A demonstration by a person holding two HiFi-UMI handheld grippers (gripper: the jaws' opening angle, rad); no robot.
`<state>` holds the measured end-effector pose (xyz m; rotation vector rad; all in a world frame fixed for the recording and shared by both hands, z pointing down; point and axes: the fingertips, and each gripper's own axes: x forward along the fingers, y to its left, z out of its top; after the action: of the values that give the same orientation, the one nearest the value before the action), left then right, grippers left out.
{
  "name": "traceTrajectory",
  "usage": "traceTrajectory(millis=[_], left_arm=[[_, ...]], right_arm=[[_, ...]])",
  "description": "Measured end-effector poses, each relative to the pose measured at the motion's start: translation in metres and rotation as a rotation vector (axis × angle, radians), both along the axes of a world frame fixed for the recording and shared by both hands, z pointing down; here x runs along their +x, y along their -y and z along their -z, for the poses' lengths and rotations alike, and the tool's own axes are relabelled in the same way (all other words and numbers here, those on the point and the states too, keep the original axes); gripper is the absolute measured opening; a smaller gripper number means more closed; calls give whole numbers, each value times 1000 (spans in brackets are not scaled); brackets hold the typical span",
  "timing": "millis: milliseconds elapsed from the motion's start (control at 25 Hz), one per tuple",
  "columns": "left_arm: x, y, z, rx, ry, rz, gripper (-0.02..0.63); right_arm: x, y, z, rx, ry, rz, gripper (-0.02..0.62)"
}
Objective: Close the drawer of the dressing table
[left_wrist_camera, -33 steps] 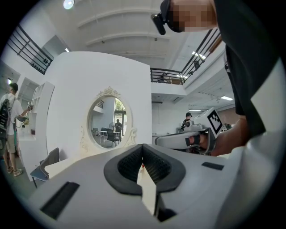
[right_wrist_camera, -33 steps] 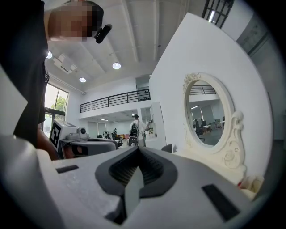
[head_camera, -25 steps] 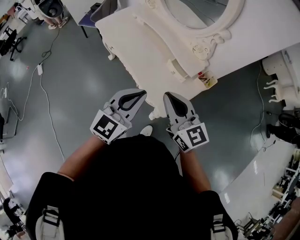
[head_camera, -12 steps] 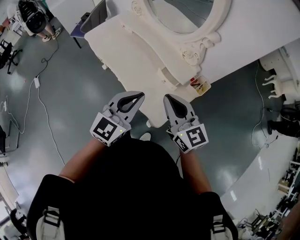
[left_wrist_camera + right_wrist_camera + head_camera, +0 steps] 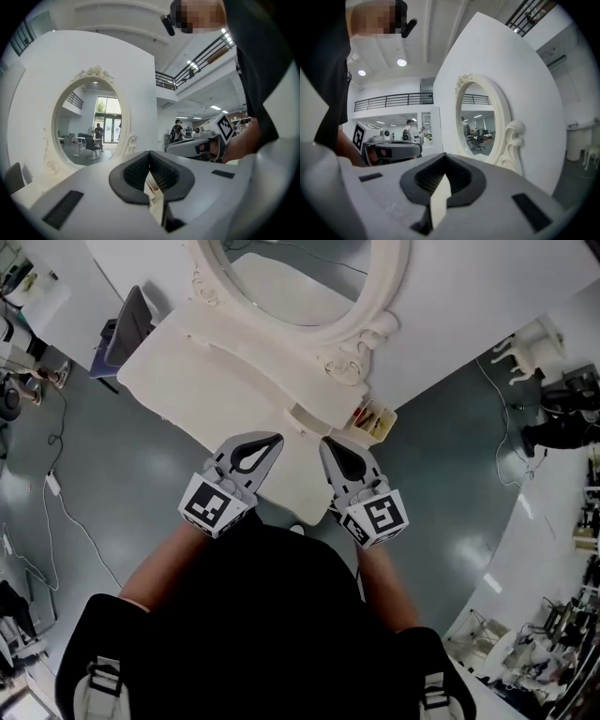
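Note:
The white dressing table [image 5: 206,371] with its oval mirror [image 5: 300,277] stands just ahead of me. A small drawer [image 5: 375,418] at the table's right end is pulled out, with small items inside. My left gripper [image 5: 274,439] and right gripper [image 5: 328,442] hover side by side over the table's front edge, both shut and holding nothing. The drawer lies just beyond the right gripper's tips, apart from them. In the left gripper view the shut gripper [image 5: 150,153] faces the mirror [image 5: 86,124]. The shut right gripper [image 5: 444,156] points along the table toward the mirror [image 5: 480,122].
A dark chair [image 5: 127,329] stands at the table's left end. A cable [image 5: 56,493] trails over the grey floor at left. White furniture [image 5: 530,343] sits at the upper right. A white wall panel [image 5: 487,287] backs the mirror.
Both grippers have moved forward together toward the dressing table, from short of its corner to over its front edge. The table and drawer now lie closer. Both stay shut.

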<state>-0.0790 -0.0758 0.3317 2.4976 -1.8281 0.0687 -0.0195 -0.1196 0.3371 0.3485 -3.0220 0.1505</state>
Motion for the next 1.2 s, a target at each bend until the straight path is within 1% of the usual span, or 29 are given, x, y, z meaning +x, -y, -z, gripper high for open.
traceTrajectory(millis=[200, 400, 480, 600, 840, 1000, 1200], left_arm=[[-25, 42, -4, 7, -15, -157, -5], [-45, 77, -20, 1, -16, -258, -6], [-48, 88, -27, -12, -17, -302, -6], [-50, 100, -38, -15, 2, -377, -6], [-54, 109, -66, -43, 15, -528, -6], [-58, 113, -83, -59, 14, -585, -6], [-61, 116, -103, -72, 11, -648, -6]], right_arm=[[-24, 36, -9, -17, -27, -130, 2], [-39, 61, -32, -59, -66, -251, 2], [-42, 68, -42, -75, -85, -295, 2], [-45, 76, -61, -113, -116, -365, 3], [-47, 77, -113, -206, -173, -503, 6], [-48, 75, -153, -267, -232, -578, 15], [-50, 71, -194, -334, -289, -642, 28]])
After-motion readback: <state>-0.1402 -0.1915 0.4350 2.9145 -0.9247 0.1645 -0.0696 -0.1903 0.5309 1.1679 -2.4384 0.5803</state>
